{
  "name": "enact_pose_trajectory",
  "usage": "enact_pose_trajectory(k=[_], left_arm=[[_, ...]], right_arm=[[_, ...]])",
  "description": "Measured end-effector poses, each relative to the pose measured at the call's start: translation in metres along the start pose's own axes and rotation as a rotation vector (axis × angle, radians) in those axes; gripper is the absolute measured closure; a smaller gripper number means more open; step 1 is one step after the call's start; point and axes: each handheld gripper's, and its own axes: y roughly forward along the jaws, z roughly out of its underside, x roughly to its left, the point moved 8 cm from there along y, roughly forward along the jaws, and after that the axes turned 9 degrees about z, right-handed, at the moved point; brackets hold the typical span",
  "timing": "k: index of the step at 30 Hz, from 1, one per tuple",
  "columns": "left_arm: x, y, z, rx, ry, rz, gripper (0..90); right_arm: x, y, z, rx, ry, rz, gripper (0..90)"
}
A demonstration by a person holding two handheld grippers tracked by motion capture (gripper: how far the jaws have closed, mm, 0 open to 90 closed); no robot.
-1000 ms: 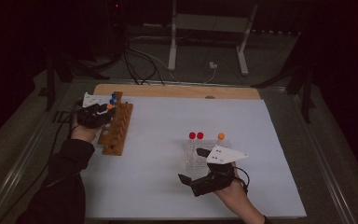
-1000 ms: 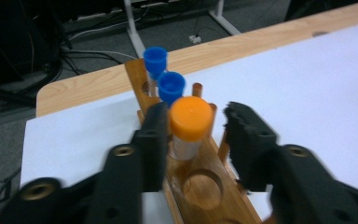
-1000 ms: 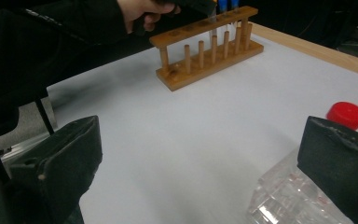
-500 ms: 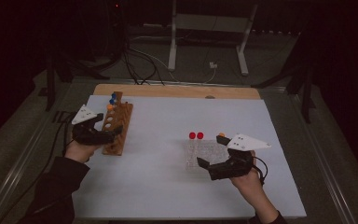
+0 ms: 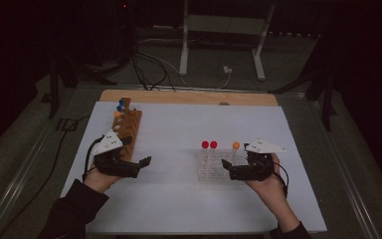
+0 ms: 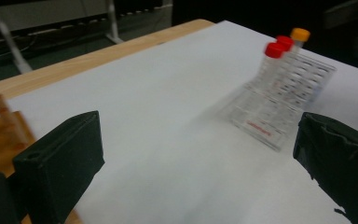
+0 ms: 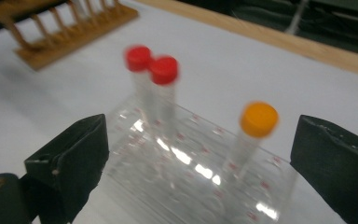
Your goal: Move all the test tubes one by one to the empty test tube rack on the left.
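Both hands have shifted since the earlier frames: the left gripper [image 5: 142, 166] has left the wooden rack [image 5: 128, 126] and come toward the person and the table's middle, and the right gripper [image 5: 227, 168] has moved up to the clear rack [image 5: 210, 165].

This clear rack stands on the white sheet [image 5: 179, 129], right of centre. It holds two red-capped tubes [image 5: 209, 145] side by side at its far left and one orange-capped tube [image 5: 236, 146] at its far right, all upright. The right gripper is just beside the rack's right near corner, and its jaws point left, toward the rack. In the right gripper view the jaws stand wide apart and hold nothing; the rack and its three tubes lie between and beyond them, with the orange tube closest to the right jaw. I cannot tell if a jaw touches the rack.

The left gripper is beside the near end of the wooden rack, which lies at the left side of the sheet and carries blue-capped tubes [image 5: 120, 105] at its far end. Its jaws point right, toward the clear rack, and they are also spread and empty. In the left gripper view the clear rack is well apart from them, ahead on the right, a little blurred.

Each forearm comes in from the bottom edge, with the hand wrapped around the gripper body and a grey plate on top.
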Motion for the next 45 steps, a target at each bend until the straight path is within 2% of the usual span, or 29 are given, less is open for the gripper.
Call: enact_pose_trajectory(k=[4,5,9,15,21,30,33,36,45], left_arm=[[-0.005,0.002,0.000,0.002,0.015,0.014,2.4],[-0.006,0.002,0.000,-0.003,0.009,0.024,2.4],[-0.006,0.001,-0.001,-0.009,0.011,0.015,2.5],[-0.007,0.001,0.000,-0.008,0.015,0.019,2.5],[-0.006,0.003,0.003,0.006,0.013,0.024,2.5],[-0.004,0.002,0.004,0.004,0.000,0.024,2.5],[-0.004,0.001,0.003,0.001,-0.002,0.026,2.5],[-0.004,0.001,0.002,-0.004,-0.003,0.030,2.5],[-0.007,0.000,0.002,0.001,0.004,0.038,2.5]], right_arm=[[-0.009,0.010,0.010,0.062,0.009,0.051,7.3],[-0.011,0.012,0.012,0.076,0.009,0.056,9.5],[-0.012,0.019,0.017,0.114,0.013,0.068,20.7],[-0.020,0.026,0.020,0.130,0.035,0.088,47.6],[-0.022,0.034,0.021,0.140,0.045,0.087,62.5],[-0.023,0.041,0.021,0.167,0.025,0.109,72.4],[-0.023,0.043,0.021,0.169,0.008,0.117,73.9],[-0.024,0.043,0.022,0.168,0.014,0.115,74.9],[-0.023,0.024,0.005,0.091,0.013,0.127,75.2]])
